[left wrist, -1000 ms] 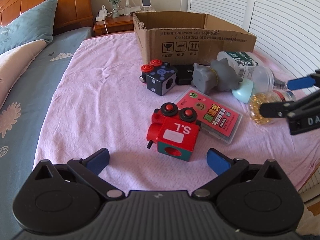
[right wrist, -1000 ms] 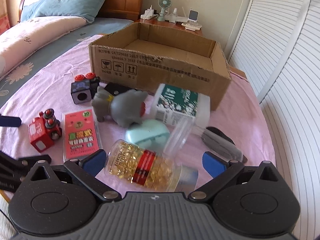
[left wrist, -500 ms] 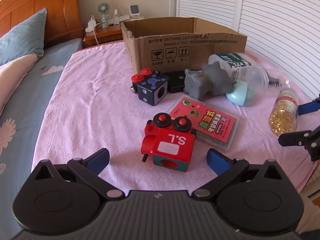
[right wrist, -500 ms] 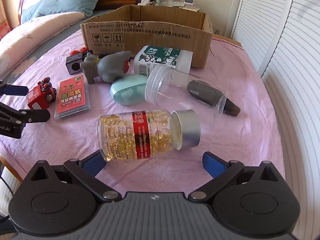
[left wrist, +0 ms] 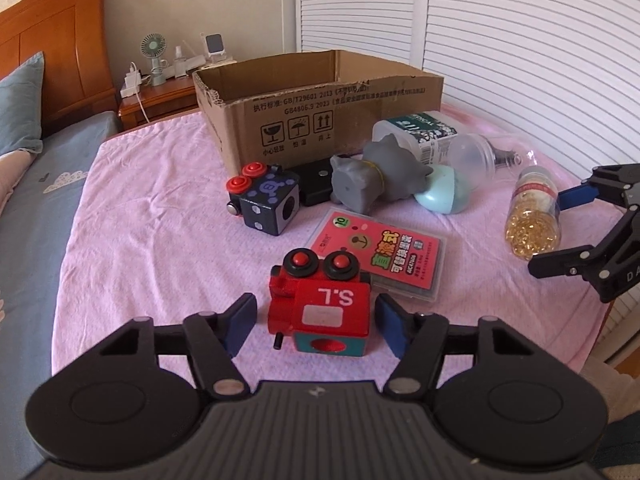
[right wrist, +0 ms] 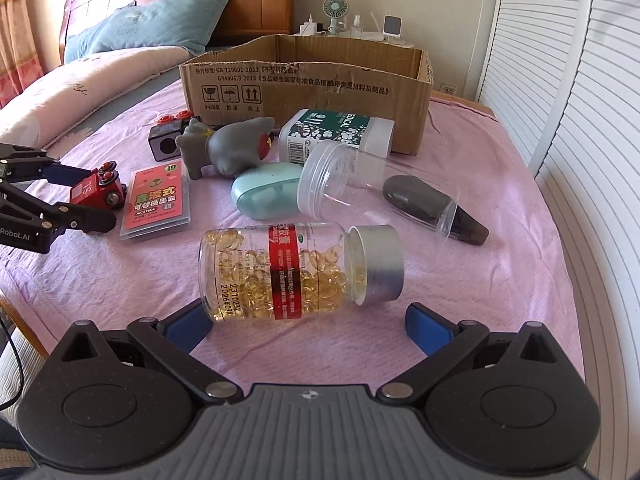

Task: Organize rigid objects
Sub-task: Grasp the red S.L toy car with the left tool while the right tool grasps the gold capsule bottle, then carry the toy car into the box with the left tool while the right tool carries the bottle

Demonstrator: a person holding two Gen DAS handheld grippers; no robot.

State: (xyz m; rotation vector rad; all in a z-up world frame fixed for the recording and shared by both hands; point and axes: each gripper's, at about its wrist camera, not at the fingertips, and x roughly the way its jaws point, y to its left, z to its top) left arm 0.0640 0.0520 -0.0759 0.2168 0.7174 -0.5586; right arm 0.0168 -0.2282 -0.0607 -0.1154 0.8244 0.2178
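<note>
While your left gripper (left wrist: pixel 316 322) brackets the red toy train (left wrist: pixel 320 310) on the pink sheet, its fingers sit apart, closer than a second ago. Your right gripper (right wrist: pixel 308 330) gapes wide before the capsule bottle (right wrist: pixel 296 270), which lies crosswise, cap right, now farther off.

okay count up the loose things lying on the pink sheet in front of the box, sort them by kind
Toy train blocks: 2, the red toy train and the dark blue toy train.
Bottles and jars: 3, the capsule bottle, the clear jar, the white bottle.
Rubber animal toy: 1.
Pink card pack: 1.
Mint case: 1.
Black box: 1.
Total: 9.
</note>
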